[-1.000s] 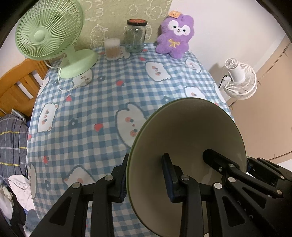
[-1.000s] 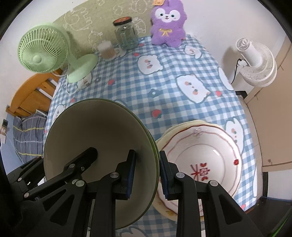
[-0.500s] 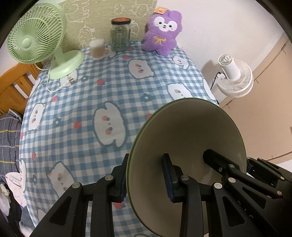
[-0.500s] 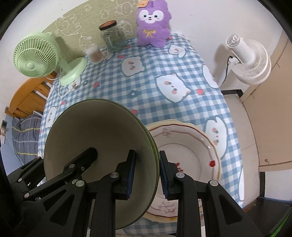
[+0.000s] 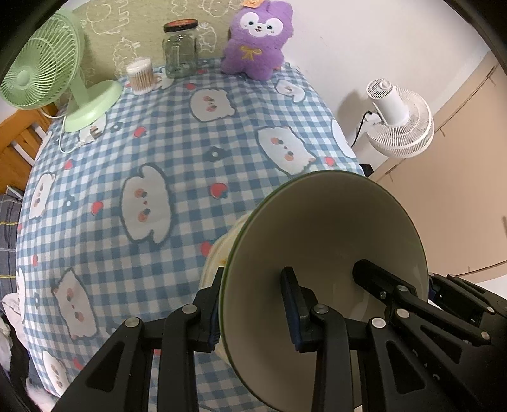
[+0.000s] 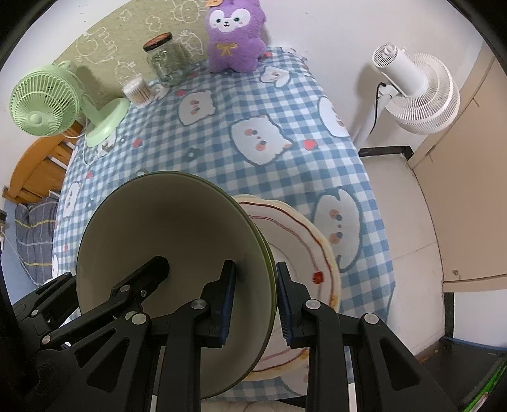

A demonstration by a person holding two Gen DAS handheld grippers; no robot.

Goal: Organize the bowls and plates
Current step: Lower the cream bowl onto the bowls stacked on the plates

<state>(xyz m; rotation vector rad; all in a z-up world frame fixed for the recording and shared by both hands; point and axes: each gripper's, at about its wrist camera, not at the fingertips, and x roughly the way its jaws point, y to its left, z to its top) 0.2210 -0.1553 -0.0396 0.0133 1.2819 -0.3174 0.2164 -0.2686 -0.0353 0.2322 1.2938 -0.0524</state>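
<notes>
A blue checked cloth with cartoon animals covers the counter [image 5: 177, 152], where a green desk fan [image 5: 41, 79], a glass jar [image 5: 180, 47] and a purple plush toy [image 5: 256, 38] stand along the far edge. The left tool [image 5: 253, 304] and the right tool [image 6: 255, 298] are each clamped on opposite rims of one green-edged bowl [image 6: 171, 241], held above a red-trimmed plate [image 6: 304, 247] near the counter's front edge.

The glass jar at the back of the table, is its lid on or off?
On. The jar stands upright with a dark lid seated flat across its mouth, beside the purple plush.
</notes>
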